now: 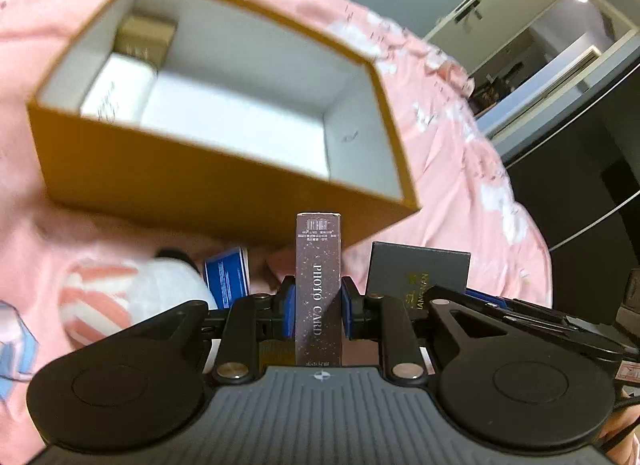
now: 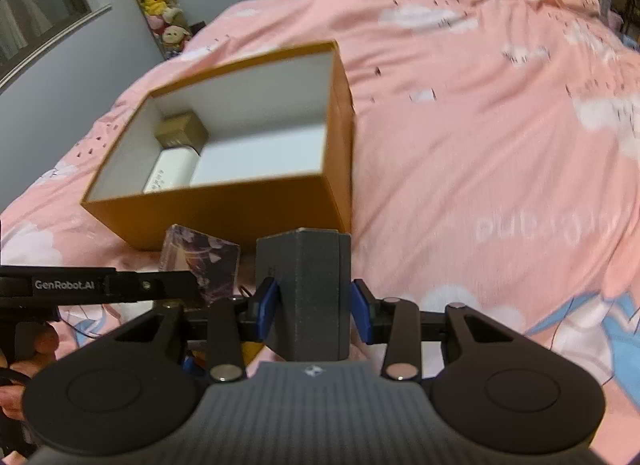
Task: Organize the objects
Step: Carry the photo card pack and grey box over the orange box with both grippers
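On a pink cloud-print bedspread (image 2: 480,145), both grippers carry small boxes toward an open orange storage box (image 1: 200,173).

Left wrist view: the left gripper (image 1: 318,305) is clenched on a slim upright photo card box (image 1: 318,289), held just short of the storage box's near wall. Inside, at the far left corner, sit a gold box (image 1: 146,39) and a white box (image 1: 120,91); the remaining floor is bare. A blue box (image 1: 226,279) and a striped sock (image 1: 120,297) lie on the bed below. Right wrist view: the right gripper (image 2: 314,301) grasps a dark grey box (image 2: 308,293), wide between its blue pads, also near the storage box. The left gripper shows just beside it. Likely risks: the two grippers colliding over the opening, or a carried box catching the near rim and shoving the storage box across the soft bedding.
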